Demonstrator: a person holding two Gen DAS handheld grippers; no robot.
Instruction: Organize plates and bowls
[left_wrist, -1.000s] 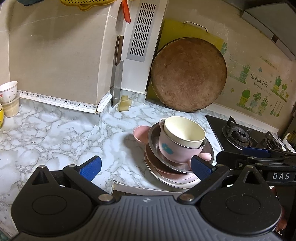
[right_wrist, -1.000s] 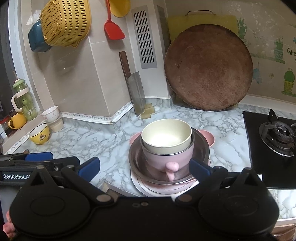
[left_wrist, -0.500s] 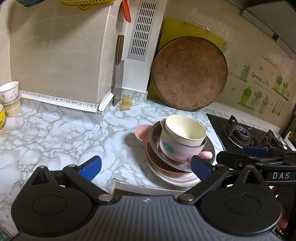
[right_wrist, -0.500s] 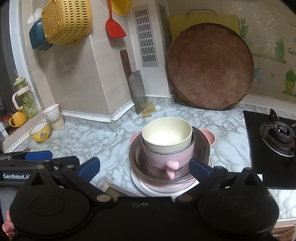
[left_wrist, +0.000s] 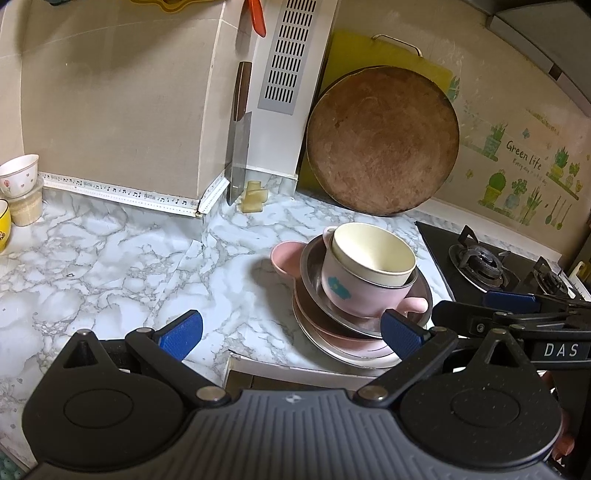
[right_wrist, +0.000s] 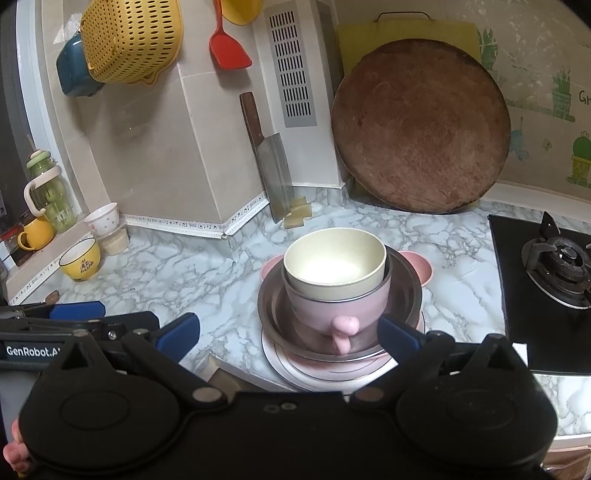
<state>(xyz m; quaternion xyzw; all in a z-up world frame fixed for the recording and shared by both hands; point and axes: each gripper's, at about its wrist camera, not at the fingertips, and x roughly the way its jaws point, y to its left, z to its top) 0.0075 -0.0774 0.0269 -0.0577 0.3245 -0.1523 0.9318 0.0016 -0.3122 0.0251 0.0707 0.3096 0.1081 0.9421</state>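
Note:
A stack of dishes stands on the marble counter: a cream bowl (right_wrist: 334, 267) (left_wrist: 373, 254) nested in a pink handled bowl (right_wrist: 340, 315) (left_wrist: 354, 295), inside a steel bowl (right_wrist: 406, 291) (left_wrist: 314, 266), over a pink eared dish (right_wrist: 421, 264) (left_wrist: 284, 256) and flat plates (right_wrist: 295, 365) (left_wrist: 332, 347). My right gripper (right_wrist: 290, 334) is open just in front of the stack, its fingers on either side of the near edge, touching nothing. My left gripper (left_wrist: 291, 332) is open too, to the stack's left, its right fingertip (left_wrist: 400, 332) close to the plate rim.
A round wooden board (right_wrist: 421, 125) and a cleaver (right_wrist: 273, 166) lean on the back wall. The gas hob (right_wrist: 554, 280) lies to the right. Cups and a yellow bowl (right_wrist: 79, 258) stand at the far left. A yellow colander (right_wrist: 129, 37) and a red spatula (right_wrist: 225, 40) hang above.
Both views have shifted slightly; the stack sits a little lower and nearer in the right wrist view. Both grippers stay open and the dishes have not moved.

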